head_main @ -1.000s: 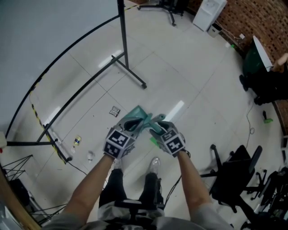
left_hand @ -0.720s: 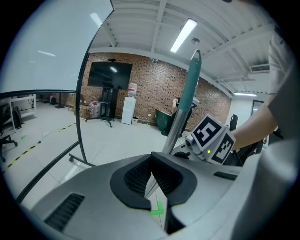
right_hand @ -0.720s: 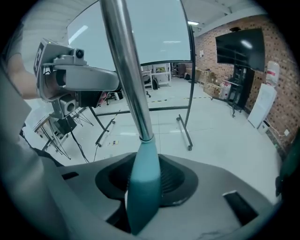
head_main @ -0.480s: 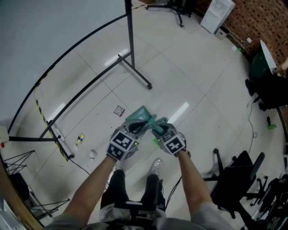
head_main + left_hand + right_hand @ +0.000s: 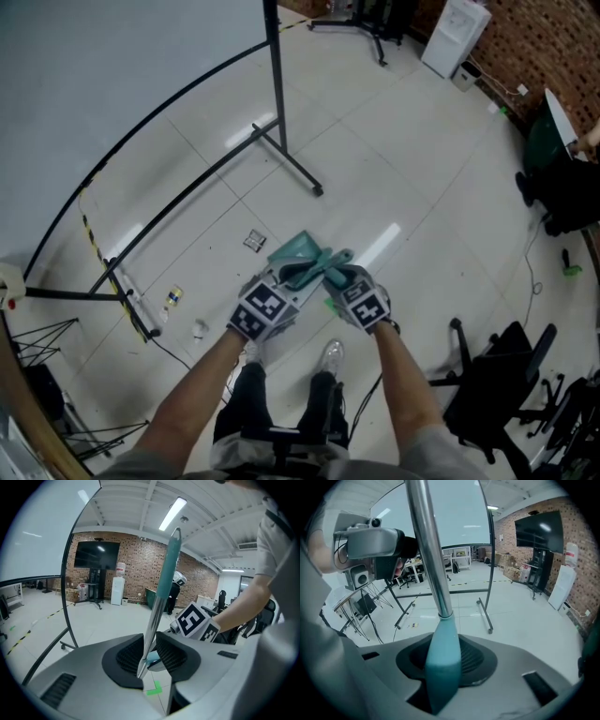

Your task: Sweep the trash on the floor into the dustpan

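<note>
Three trash scraps [image 5: 254, 241], black stand [image 5: 278, 103] nearby

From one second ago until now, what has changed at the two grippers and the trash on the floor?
The fingers of the left gripper are opening around the silver and teal handle between them, so it is letting go. The right gripper is shut on the teal grip. Both grippers stayed close together above the floor, and the pieces of trash lie where they were; only the view shifted slightly.
</note>
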Demonstrator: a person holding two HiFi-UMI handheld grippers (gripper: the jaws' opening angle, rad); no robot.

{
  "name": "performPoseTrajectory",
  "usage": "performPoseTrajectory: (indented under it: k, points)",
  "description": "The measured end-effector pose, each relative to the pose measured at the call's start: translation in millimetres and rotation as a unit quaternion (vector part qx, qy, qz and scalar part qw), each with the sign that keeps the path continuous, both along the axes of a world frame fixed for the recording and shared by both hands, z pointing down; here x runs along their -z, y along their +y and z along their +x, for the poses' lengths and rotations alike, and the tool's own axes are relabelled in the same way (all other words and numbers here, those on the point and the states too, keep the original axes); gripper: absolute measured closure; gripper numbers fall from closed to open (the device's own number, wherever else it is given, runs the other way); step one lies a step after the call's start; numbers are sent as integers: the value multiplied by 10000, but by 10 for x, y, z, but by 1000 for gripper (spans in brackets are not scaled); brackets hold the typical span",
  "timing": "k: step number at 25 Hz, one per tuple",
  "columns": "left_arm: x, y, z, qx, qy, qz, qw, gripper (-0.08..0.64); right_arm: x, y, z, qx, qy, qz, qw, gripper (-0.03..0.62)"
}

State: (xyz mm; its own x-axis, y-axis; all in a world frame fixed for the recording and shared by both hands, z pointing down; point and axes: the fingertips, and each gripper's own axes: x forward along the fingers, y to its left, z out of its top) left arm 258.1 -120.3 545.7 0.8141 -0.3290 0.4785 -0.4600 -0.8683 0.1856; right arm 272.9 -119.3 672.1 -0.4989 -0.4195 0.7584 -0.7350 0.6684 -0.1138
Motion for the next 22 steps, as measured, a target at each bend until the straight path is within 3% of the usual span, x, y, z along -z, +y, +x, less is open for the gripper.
performPoseTrajectory:
  k: [9,11,16,19,22]
  points:
    - [-15,-50,143,-164,-132,105,9997,489,-39,-14,14,16,16,33,10000,474]
    - [-31,-33,195,-226,-178,63,9996,396,-36,-7,7,46,28,38,10000,476]
    - [58,-114,363,-251,-75,234,9994,396,-62,36,-24,141,63,67,9999,476]
    - [99,-122,429,-396,-127,388,9984,454,-33,53,2,178,83,152,9997,479]
    - [98,-87,462,-523,-133,442,9976,459,-9,72,2,208,11,212,9996,480]
